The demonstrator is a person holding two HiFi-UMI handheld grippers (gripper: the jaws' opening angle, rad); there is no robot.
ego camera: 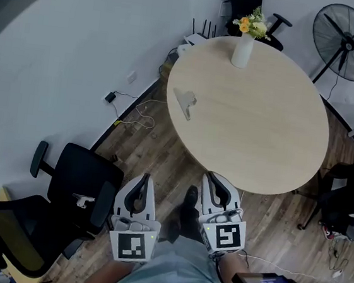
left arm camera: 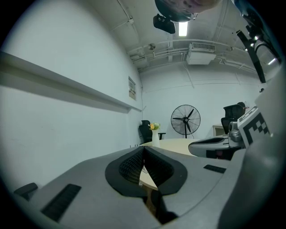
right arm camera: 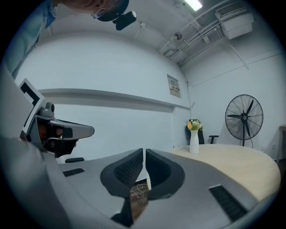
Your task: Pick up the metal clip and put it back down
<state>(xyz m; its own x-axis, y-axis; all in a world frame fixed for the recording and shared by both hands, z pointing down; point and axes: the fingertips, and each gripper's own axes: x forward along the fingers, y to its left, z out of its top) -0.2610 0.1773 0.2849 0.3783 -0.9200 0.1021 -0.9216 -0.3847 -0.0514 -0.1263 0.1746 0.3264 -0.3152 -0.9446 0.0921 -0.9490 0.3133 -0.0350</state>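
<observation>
The metal clip [ego camera: 186,101] lies on the round beige table [ego camera: 260,134], near its left edge. Both grippers hang low in front of the person, well short of the table. My left gripper [ego camera: 141,181] is shut with nothing between its jaws; its tips meet in the left gripper view [left arm camera: 144,149]. My right gripper [ego camera: 213,178] is shut and empty too, its tips nearly touching in the right gripper view [right arm camera: 144,152], close to the table's near edge. The clip does not show in either gripper view.
A white vase with flowers [ego camera: 245,41] stands at the table's far side. A black office chair [ego camera: 73,186] is at the left, a standing fan [ego camera: 347,43] at the far right. Cables [ego camera: 139,114] lie on the wooden floor by the wall.
</observation>
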